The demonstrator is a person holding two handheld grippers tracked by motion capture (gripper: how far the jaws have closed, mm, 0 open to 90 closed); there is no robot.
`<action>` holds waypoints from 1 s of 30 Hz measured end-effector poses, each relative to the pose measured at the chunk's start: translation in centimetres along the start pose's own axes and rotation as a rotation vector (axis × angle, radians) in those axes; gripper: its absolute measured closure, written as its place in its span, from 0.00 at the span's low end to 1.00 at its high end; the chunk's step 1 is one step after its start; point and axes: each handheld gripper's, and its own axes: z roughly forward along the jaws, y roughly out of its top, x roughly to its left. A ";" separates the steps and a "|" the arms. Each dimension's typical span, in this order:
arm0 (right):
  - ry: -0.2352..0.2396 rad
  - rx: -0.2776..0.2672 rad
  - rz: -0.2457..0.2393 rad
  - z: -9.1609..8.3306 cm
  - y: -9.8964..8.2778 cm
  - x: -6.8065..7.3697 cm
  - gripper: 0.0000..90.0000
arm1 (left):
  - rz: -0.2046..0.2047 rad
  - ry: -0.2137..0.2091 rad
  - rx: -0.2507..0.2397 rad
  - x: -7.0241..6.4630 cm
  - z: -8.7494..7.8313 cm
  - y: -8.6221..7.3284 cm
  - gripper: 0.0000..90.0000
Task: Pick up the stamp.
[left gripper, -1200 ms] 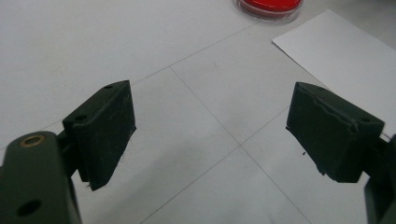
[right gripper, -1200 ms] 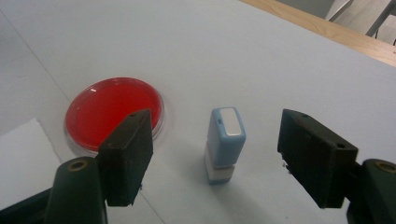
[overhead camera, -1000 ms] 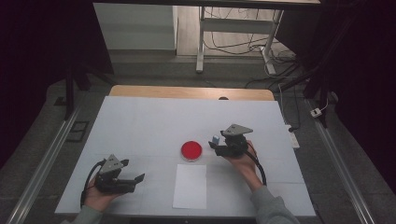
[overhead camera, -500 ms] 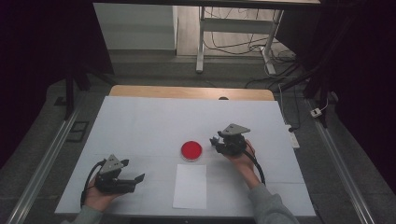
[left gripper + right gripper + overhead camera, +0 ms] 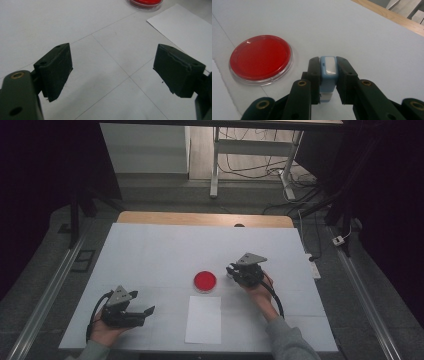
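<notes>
White tabletop (image 5: pixel 150 250) is seen from the high view, with a red ink pad (image 5: pixel 205 281) at centre and a paper sheet (image 5: pixel 203 319) at its 6 o'clock.

Left gripper view: left gripper (image 5: pixel 112 72) fingers are held wide apart, nothing between them.

Right gripper view: right gripper (image 5: pixel 328 75) fingers have just been closing and are clamped on a blue-and-white stamp (image 5: pixel 328 68), at the pad's 3 o'clock. The pickup is judged done; inking is judged next, which calls for a lift and a press onto the pad.

Red dish (image 5: pixel 260 58), clear-rimmed; pale blue and white block (image 5: pixel 328 75), perhaps a stamp; black fingers (image 5: pixel 314 75).
</notes>
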 end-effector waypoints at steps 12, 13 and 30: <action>-0.004 -0.021 0.002 -0.5 0.2 -0.1 0.83 | 0.001 0.000 0.001 0.0 0.0 0.0 0.18; -0.001 -0.028 0.005 -0.6 0.2 -0.1 0.83 | 0.001 0.000 0.001 0.0 0.0 -0.1 0.18; -0.001 -0.101 0.085 -2.3 0.7 -0.7 0.83 | 0.002 -0.001 0.006 0.1 0.1 -0.1 0.18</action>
